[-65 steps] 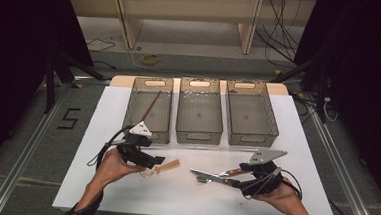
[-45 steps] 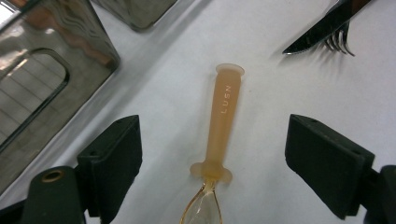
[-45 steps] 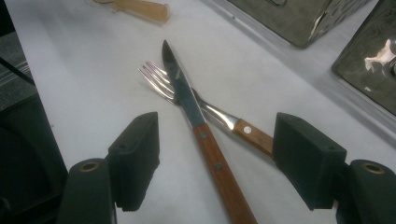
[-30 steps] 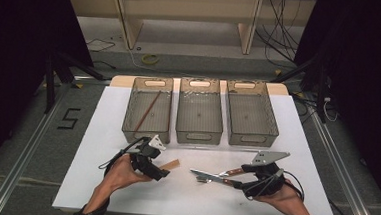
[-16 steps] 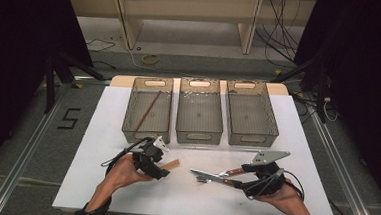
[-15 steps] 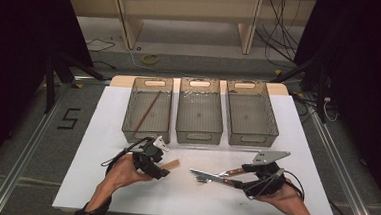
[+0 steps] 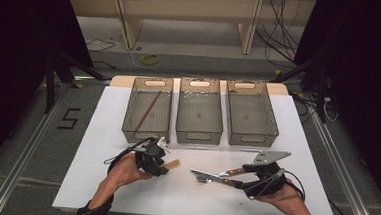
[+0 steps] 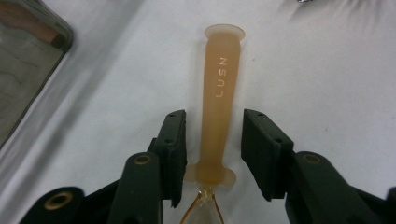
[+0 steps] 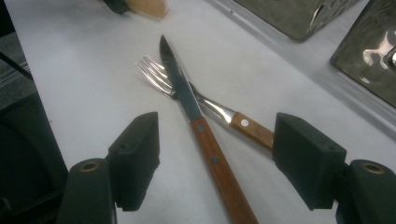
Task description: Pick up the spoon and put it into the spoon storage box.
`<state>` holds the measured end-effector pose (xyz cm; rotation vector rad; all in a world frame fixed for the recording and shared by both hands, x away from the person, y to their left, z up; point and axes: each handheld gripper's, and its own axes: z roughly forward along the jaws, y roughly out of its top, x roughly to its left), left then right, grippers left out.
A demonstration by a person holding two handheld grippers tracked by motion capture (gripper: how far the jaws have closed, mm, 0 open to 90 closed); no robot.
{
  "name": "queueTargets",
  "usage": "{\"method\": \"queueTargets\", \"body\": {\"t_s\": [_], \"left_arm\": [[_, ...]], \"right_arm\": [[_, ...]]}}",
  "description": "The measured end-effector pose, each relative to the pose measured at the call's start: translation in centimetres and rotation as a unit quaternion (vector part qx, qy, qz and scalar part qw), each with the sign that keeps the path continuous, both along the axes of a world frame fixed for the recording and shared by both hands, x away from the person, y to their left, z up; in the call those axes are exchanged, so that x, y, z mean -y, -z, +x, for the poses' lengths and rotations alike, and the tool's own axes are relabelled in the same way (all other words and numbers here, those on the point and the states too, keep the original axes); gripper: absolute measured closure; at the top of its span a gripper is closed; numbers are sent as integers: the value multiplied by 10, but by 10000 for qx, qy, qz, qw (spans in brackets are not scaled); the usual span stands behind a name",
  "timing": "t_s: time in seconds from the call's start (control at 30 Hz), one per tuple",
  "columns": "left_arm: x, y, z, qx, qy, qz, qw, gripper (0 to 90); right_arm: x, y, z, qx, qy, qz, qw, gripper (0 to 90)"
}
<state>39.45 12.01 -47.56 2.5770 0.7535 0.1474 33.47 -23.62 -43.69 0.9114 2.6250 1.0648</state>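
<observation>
An amber translucent utensil handle [image 8: 219,93] marked LUSN lies flat on the white table [image 7: 99,182]. My left gripper [image 8: 212,126] straddles it. Its jaws have just been closing and stand a little off each side of the handle, so it is open. In the high view this left gripper [image 7: 162,161] sits near the table's front left, with the handle's end [image 7: 174,163] poking out to the right. A wooden-handled knife [image 9: 180,88] lies crossed over a fork [image 9: 156,74]. My right gripper [image 9: 217,135] is open wide around both handles, touching neither.
Three grey see-through bins stand in a row at the back: left [image 7: 127,128], middle [image 7: 179,132], right [image 7: 272,135]. The left one holds a brown stick [image 7: 147,114]. In the high view the knife [image 7: 209,176] lies between the two hands.
My left gripper has shifted right and tipped down over the amber handle, and its jaws have narrowed around it. The right gripper, knife and fork have stayed put.
</observation>
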Motion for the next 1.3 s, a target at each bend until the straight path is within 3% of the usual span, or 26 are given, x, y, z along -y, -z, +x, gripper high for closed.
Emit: {"method": "queueTargets", "body": {"t_s": [0.2,0.4,0.67,1.0,1.3], "left_arm": [[4,-1,-1,11,175,156,9997,695],[5,-1,-2,25,248,157,9996,755],[3,-2,-1,7,150,98,9998,772],[-7,-19,2,11,-151,-323,9994,775],[-12,-32,4,0,-407,-846,9956,775]], "right_arm": [[0,0,0,-4,6,-2,10000,331],[0,1,0,-7,10,-8,10000,331],[0,1,0,-14,19,-1,10000,333],[0,1,-1,-17,22,5,10000,333],[-1,2,0,-31,15,2,10000,333]]}}
